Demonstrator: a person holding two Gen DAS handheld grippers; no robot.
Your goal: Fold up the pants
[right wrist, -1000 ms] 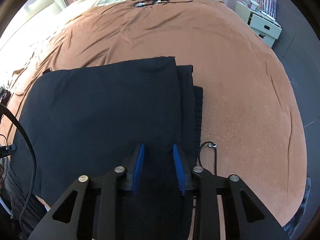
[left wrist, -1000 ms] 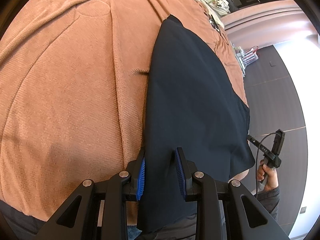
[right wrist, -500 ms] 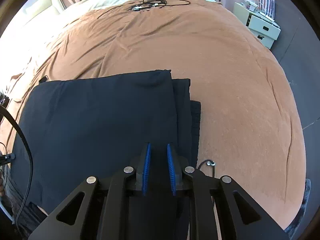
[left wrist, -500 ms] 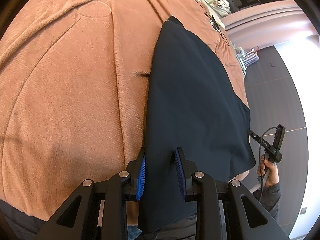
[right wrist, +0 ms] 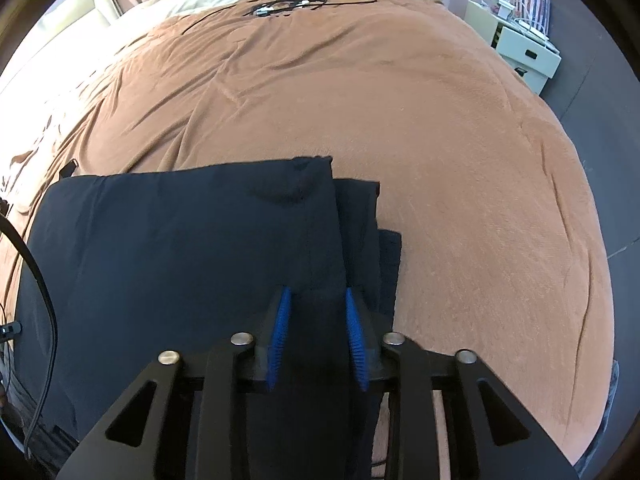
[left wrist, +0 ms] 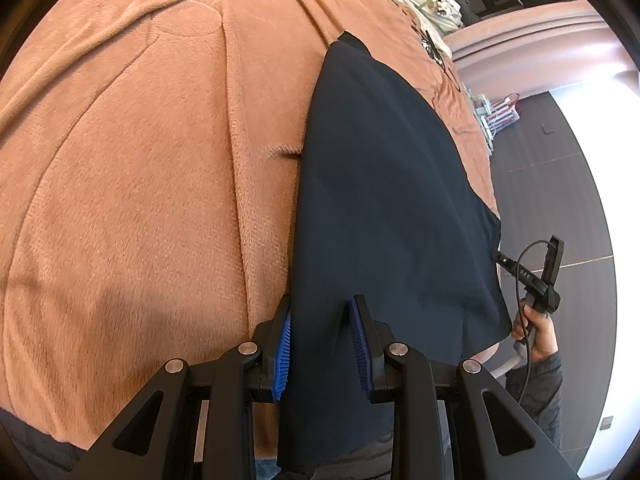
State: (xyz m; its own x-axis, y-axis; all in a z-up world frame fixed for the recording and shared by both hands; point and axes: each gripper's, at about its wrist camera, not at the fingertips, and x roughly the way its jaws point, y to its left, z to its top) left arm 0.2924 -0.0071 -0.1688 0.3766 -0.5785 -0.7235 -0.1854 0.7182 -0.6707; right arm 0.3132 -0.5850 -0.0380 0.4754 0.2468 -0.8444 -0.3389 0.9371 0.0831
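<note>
A bed [right wrist: 460,168] under a brown blanket [left wrist: 140,200] fills both views. On it lie the dark pants [right wrist: 180,240], folded into a broad flat slab whose near edge hangs over the bed's side toward the cameras. In the right wrist view the slab covers the picture from 9 o'clock to the centre; at its right side the layers are staggered, with two narrower steps of cloth showing past the top layer at about 3 o'clock of the slab. In the left wrist view the pants [left wrist: 380,200] run as a long dark band from 6 o'clock up toward 1 o'clock.

A pale nightstand [right wrist: 520,48] stands beside the bed at 2 o'clock in the right view. A tangle of black cables [right wrist: 296,0] lies on the blanket at 12 o'clock, well apart from the pants.

The left claw [left wrist: 322,344] has its blue-padded fingers apart, with the pants' left edge lying between them; the cloth touches the left pad and does not look pinched. The right claw [right wrist: 318,336] is likewise spread, its fingers straddling the near right corner of the pants without clamping it. In the left view the person's right hand [left wrist: 536,332] shows at 4 o'clock, gripping that claw's handle just beside the pants' far corner.
</note>
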